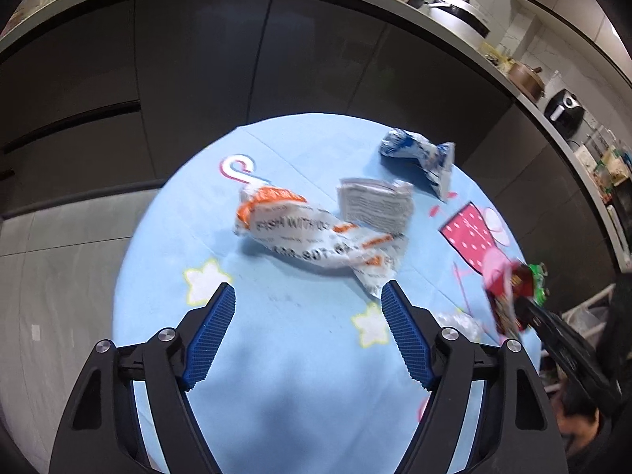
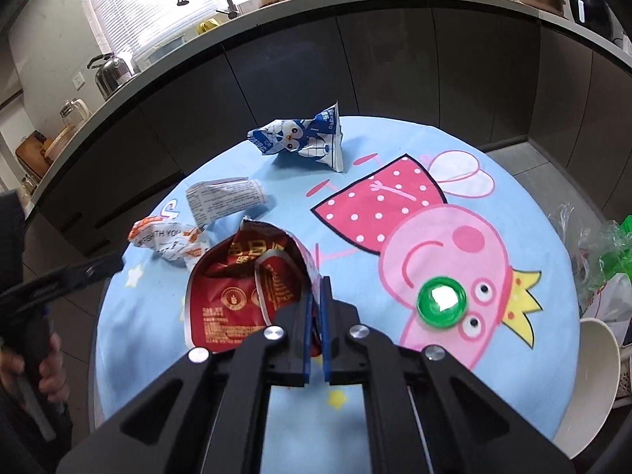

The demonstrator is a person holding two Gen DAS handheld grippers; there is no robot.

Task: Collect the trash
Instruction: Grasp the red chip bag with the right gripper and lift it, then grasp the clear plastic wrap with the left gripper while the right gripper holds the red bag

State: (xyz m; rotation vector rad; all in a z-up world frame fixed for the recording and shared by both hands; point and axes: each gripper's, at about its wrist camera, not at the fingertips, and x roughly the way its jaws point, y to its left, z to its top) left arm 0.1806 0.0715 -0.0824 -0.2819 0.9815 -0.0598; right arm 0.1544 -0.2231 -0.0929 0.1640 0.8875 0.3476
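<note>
On the round table with a blue cartoon cloth (image 1: pixel 276 355) (image 2: pixel 395 150) lie several wrappers. My left gripper (image 1: pixel 308 296) is open, just short of the white and orange wrapper (image 1: pixel 300 233) (image 2: pixel 166 239), whose tail reaches beside the right fingertip. Behind it sit a folded printed paper (image 1: pixel 375 205) (image 2: pixel 225 199) and a blue and white wrapper (image 1: pixel 418 154) (image 2: pixel 304 140). My right gripper (image 2: pixel 316 282) is shut on the edge of the red wrapper (image 2: pixel 237 296) (image 1: pixel 509 296), which looks lifted off the cloth. A green bottle cap (image 2: pixel 442 300) rests to its right.
Dark kitchen cabinets and a counter (image 2: pixel 355 4) with a faucet, kettle and pots curve behind the table. A white bowl-shaped bin (image 2: pixel 592 379) and plastic bags (image 2: pixel 604 260) stand off the table's right edge. A person's hand (image 2: pixel 47 371) holds the left gripper's handle.
</note>
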